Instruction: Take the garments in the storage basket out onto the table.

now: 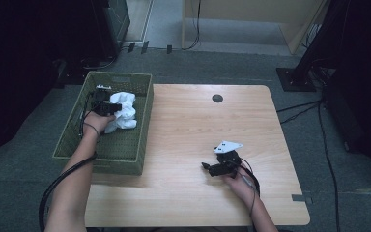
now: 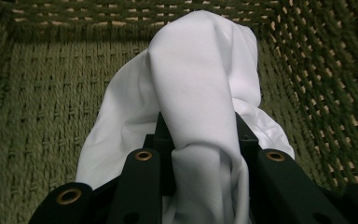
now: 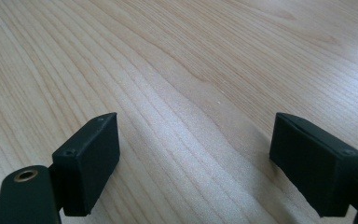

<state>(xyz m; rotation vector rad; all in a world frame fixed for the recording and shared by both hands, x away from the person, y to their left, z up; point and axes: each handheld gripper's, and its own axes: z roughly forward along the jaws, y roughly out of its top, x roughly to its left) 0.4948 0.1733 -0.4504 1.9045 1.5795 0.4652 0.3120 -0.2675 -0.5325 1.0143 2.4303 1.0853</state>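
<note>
"Two claws, one in each hand. What is your left claw (image 2: 198,140) doing?"

"My left claw is inside the green woven basket (image 1: 72,130). It is pinching a white cloth (image 2: 200,84). The cloth is bunched up between my two black jaws and stands up in a tall fold in front of them."

"Where is the basket?"

"It hangs past the left edge of the wooden table (image 1: 193,125). From above I see my left hand (image 1: 98,122) in it, with the cloth (image 1: 124,112) just past my hand, near the far end of the basket."

"Does the cloth touch the basket?"

"Its lower part lies on the basket floor, and it sits near the right wall."

"And your right claw (image 3: 193,163)?"

"My right claw is wide apart. There is just bare wood between its jaws. From above, it (image 1: 207,166) sits low over the table toward the near right part, well apart from the basket."
</note>
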